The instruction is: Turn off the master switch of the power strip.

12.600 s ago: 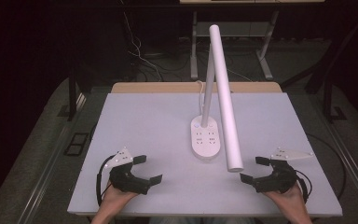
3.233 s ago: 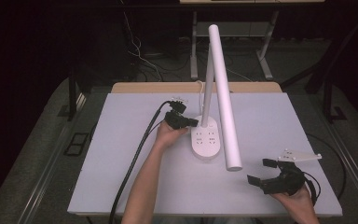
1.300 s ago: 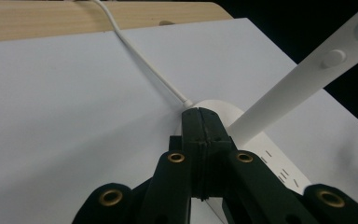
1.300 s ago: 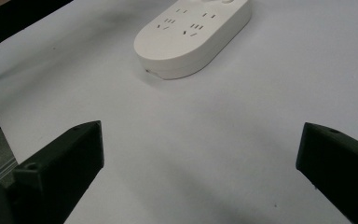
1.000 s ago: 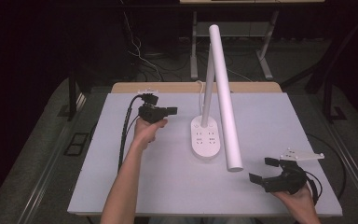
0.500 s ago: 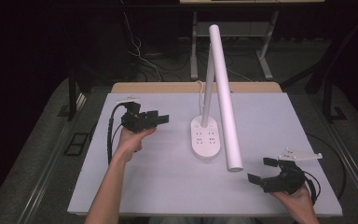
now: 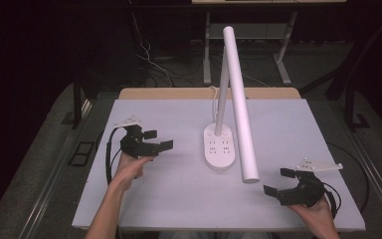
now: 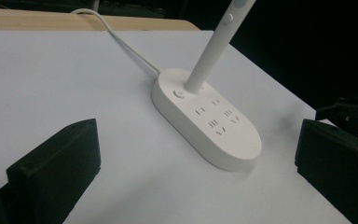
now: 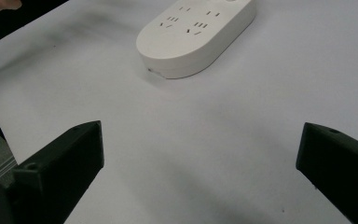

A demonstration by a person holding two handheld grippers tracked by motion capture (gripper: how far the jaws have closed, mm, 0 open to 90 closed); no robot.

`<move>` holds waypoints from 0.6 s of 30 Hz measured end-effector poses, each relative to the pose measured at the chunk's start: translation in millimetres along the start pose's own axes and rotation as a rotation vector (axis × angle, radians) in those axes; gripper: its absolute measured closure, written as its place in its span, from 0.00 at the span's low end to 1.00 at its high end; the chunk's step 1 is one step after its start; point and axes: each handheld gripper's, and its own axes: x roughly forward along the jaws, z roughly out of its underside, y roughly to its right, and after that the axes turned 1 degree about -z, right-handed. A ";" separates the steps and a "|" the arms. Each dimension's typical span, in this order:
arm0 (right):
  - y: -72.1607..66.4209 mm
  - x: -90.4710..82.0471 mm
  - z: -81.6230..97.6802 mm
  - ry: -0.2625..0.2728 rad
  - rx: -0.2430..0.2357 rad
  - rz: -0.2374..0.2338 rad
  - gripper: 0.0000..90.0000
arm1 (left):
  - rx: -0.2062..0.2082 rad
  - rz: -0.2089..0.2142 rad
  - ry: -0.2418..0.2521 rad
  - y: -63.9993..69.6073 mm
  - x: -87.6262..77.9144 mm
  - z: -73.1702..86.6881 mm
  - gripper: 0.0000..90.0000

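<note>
Holds the left gripper [image 7: 158, 139] low over the white table [image 7: 169, 209], to the left of the desk lamp [image 7: 238, 99], tips aimed toward the oval base [image 7: 220, 149]; jaws wide apart, having just been opening, with nothing between them but bare tabletop. Reads as a free, unloaded tool, probably spread so as to be ready for the base or its round button [image 8: 179, 93], which sits at the foot of the slanted stem [image 7: 220, 109]

Rests the right gripper [image 7: 278, 181] at the near right corner of the table, jaws likewise spread and empty, pointed across at the near end of the base. Looks parked out of the way, clear of the long tube head [image 7: 247, 154] that slopes down over the base and ends between the base and that gripper

Finds the lamp at mid-table, base flat on the surface, socket holes facing up, white cable [image 8: 121, 42] trailing off toward the far edge from the button end; placed so, presumably, for reach from either side

Puts the base apart from both tools: near the left gripper, to its right in the high view and straight ahead in the left gripper view, untouched. Lies farther from the right gripper, ahead and toward the top in the right gripper view, with open table between. Touches nothing with either pair of jaws
</note>
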 end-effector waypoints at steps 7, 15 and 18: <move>-0.9 1.7 -0.4 -0.004 -0.002 0.001 0.00 | 0.007 -0.002 0.019 8.2 -10.7 15.2 0.00; -1.1 1.6 -0.5 -0.004 -0.001 0.001 0.00 | 0.042 -0.018 0.009 21.7 -21.6 35.6 0.00; -1.9 1.7 -0.5 -0.006 -0.002 0.000 0.00 | 0.051 -0.024 0.006 26.2 -24.3 43.1 0.00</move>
